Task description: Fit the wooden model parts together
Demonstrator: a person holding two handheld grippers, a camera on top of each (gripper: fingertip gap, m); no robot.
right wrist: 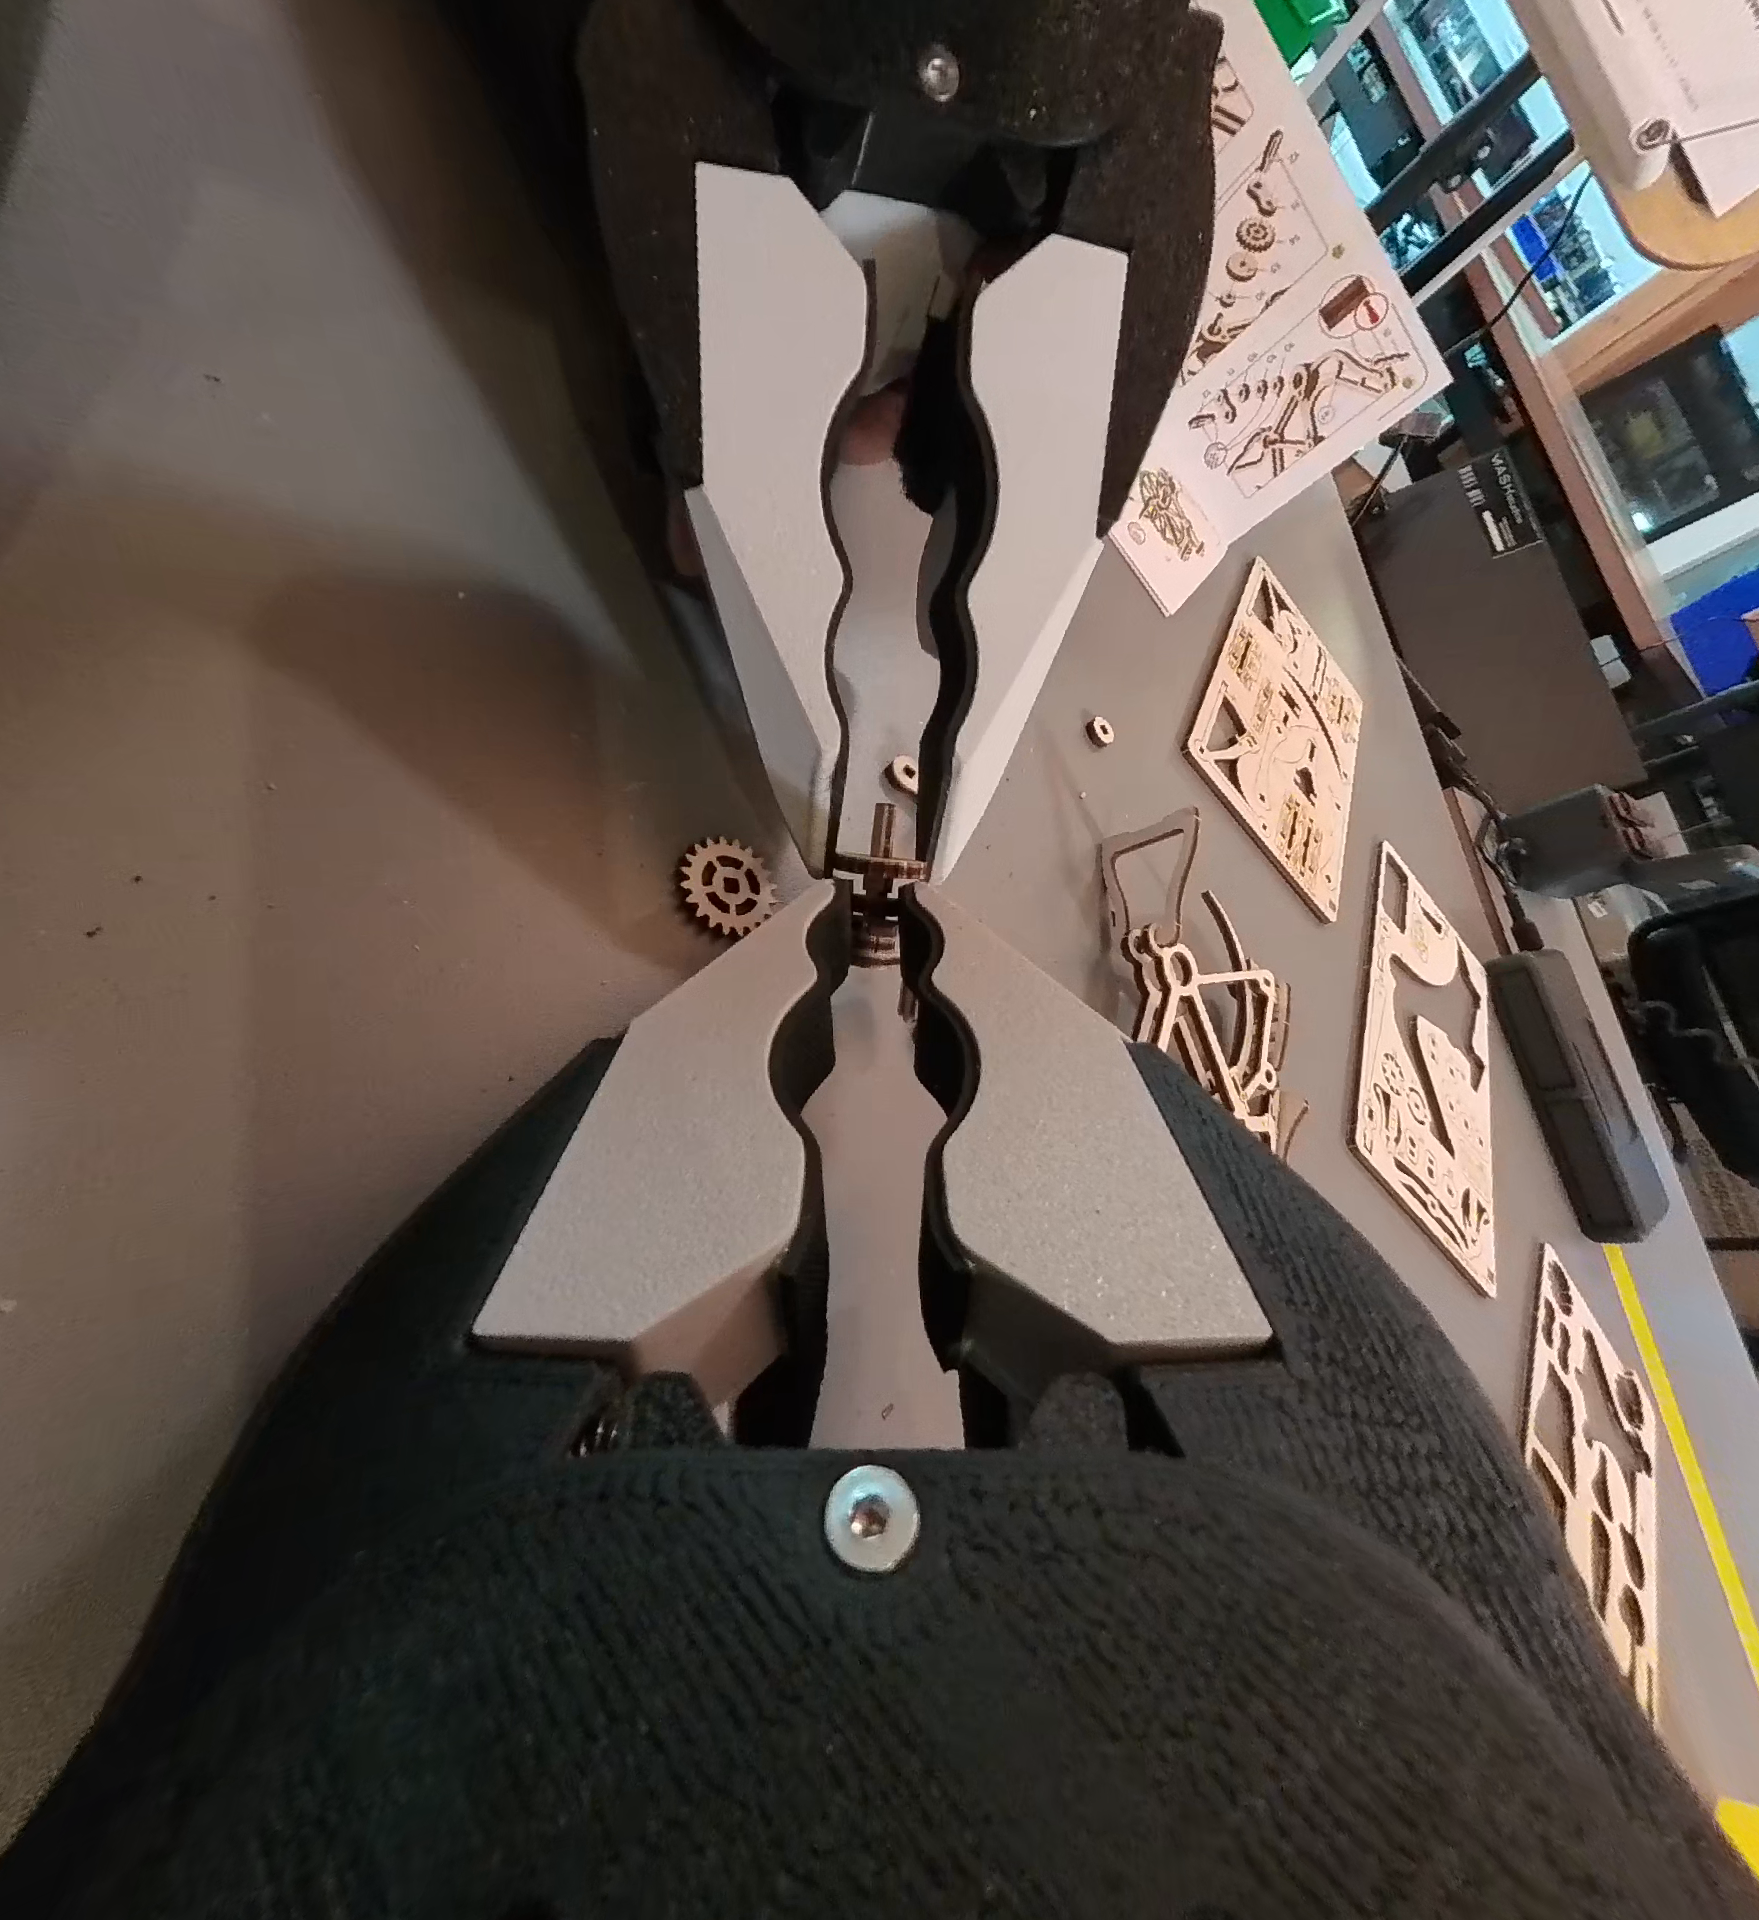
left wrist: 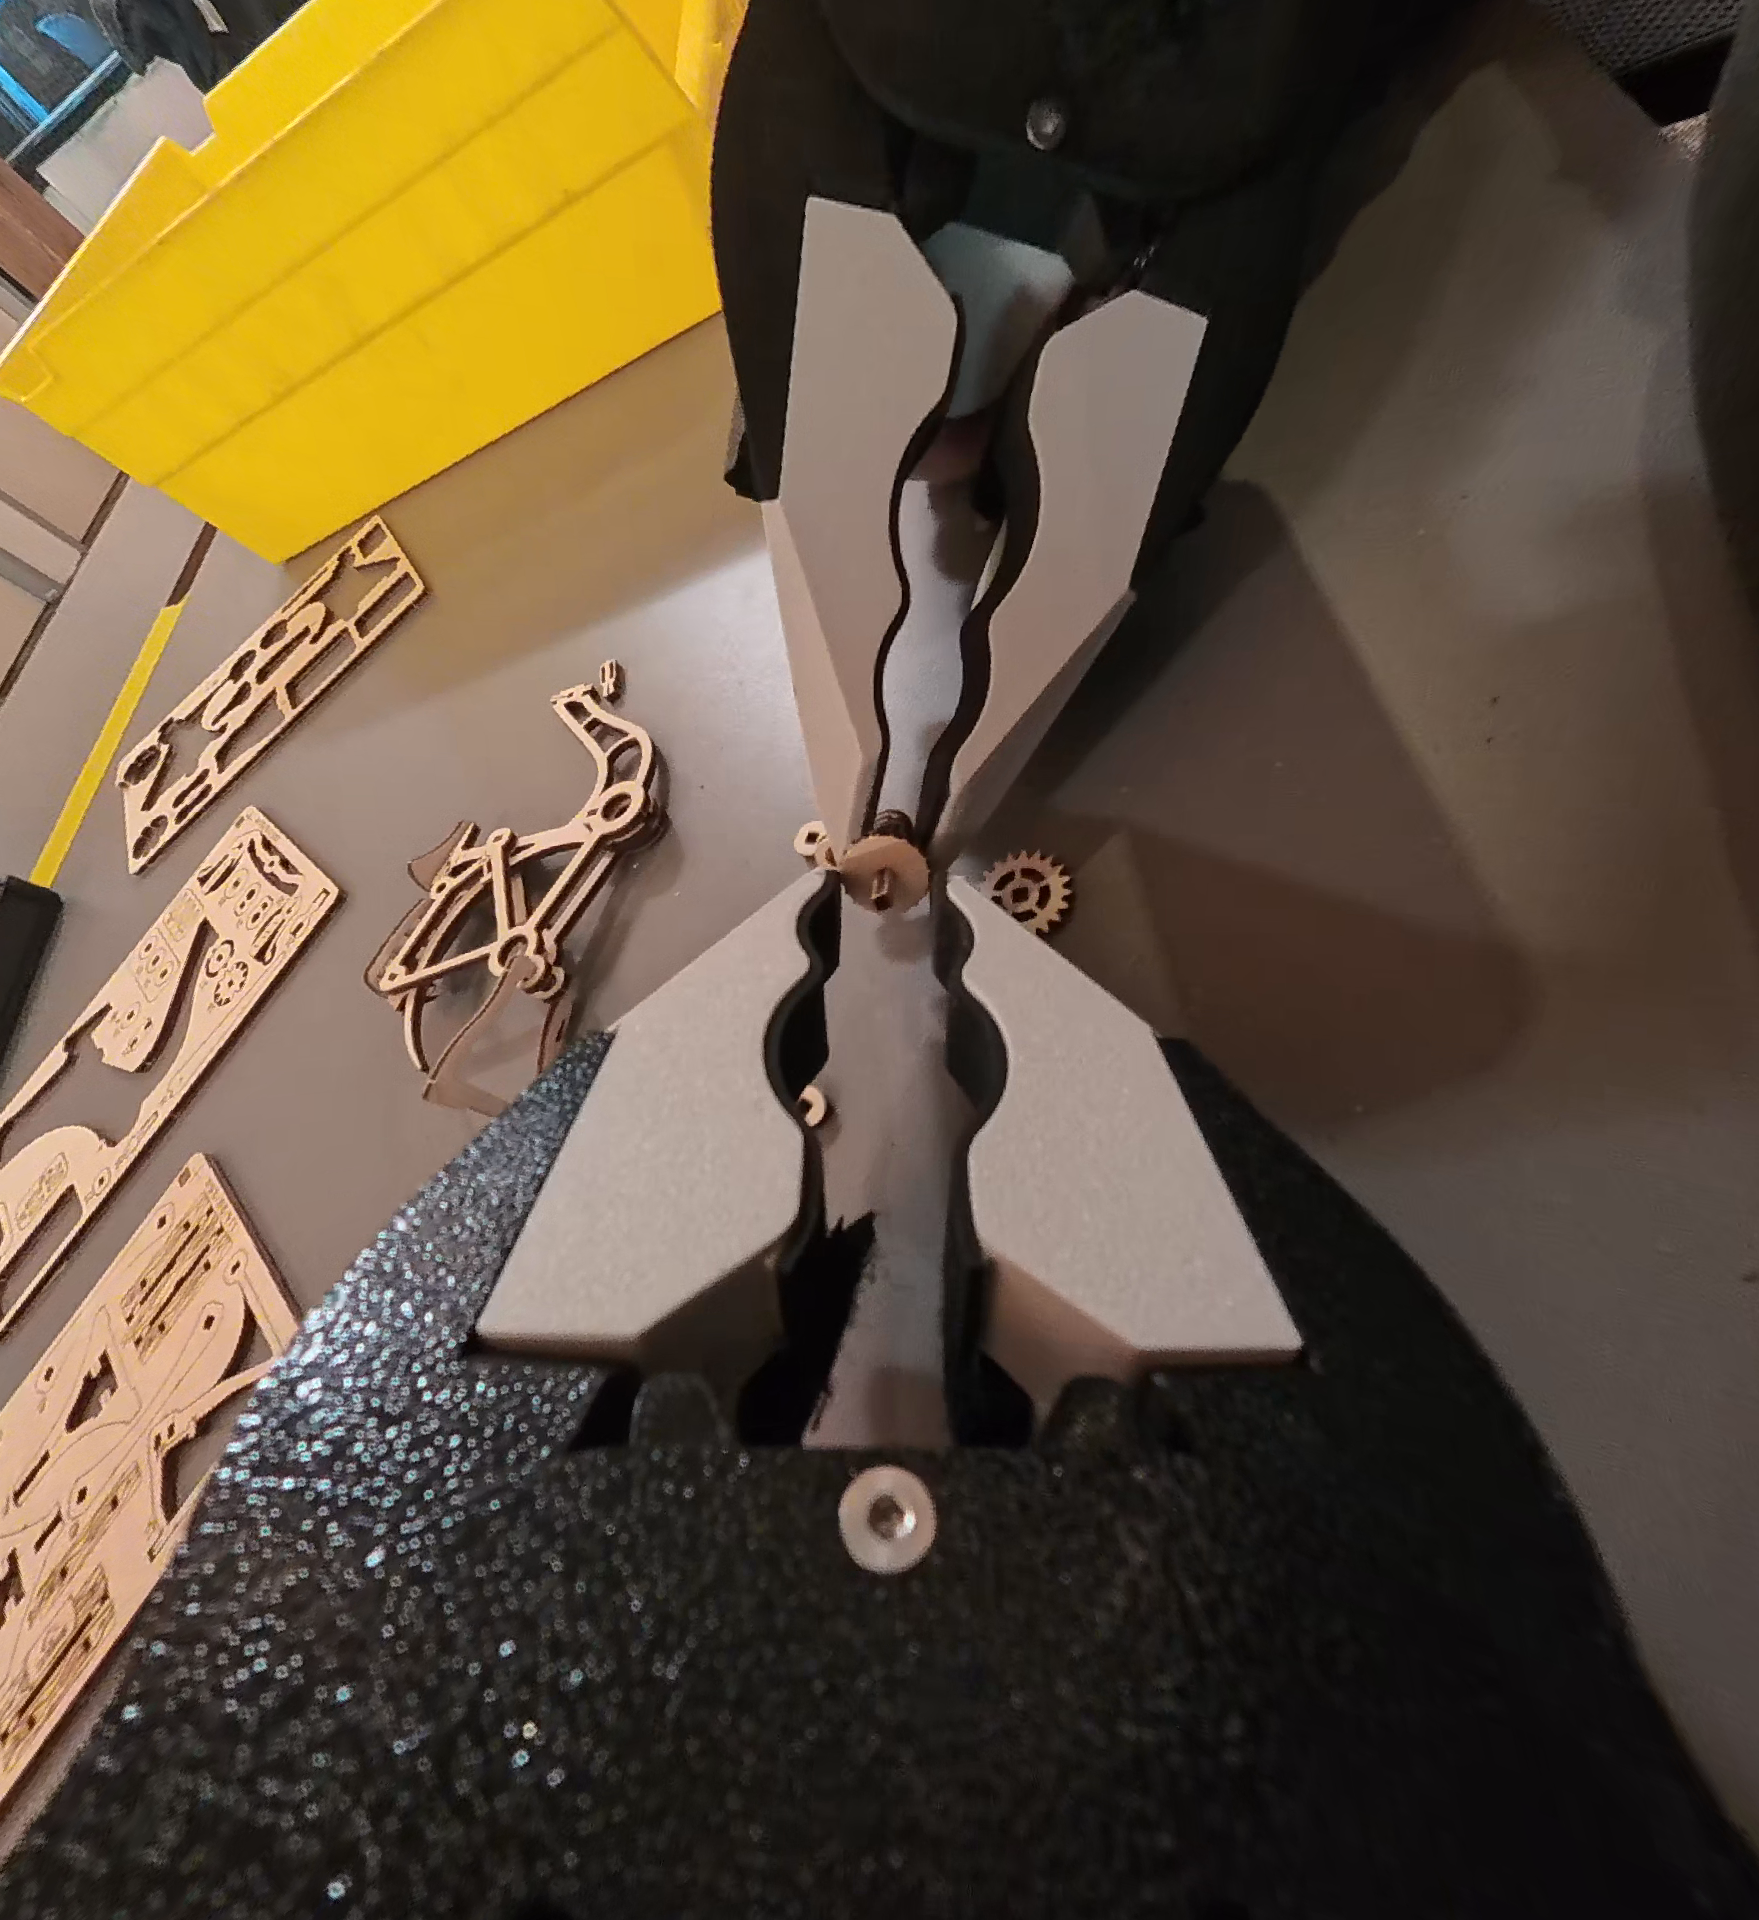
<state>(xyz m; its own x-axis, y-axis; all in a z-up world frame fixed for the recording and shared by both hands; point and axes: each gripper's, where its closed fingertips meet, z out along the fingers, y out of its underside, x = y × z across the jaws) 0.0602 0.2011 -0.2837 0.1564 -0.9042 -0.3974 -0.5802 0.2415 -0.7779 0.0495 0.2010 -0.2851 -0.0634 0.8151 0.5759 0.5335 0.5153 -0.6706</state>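
Grey table (left wrist: pixel 1374 727); both grippers tip-to-tip, gear (left wrist: pixel 1029 889) beside.

The 2 grippers meet tip to tip, pointing straight at each other. The left gripper (left wrist: pixel 880 894) has its jaws drawn nearly together, pinching at the very tips. The right gripper (right wrist: pixel 875 914) faces it head-on, its jaws likewise narrowed to a slim gap and clamped at the tips. Both sit low, wavy inner pads facing inward.
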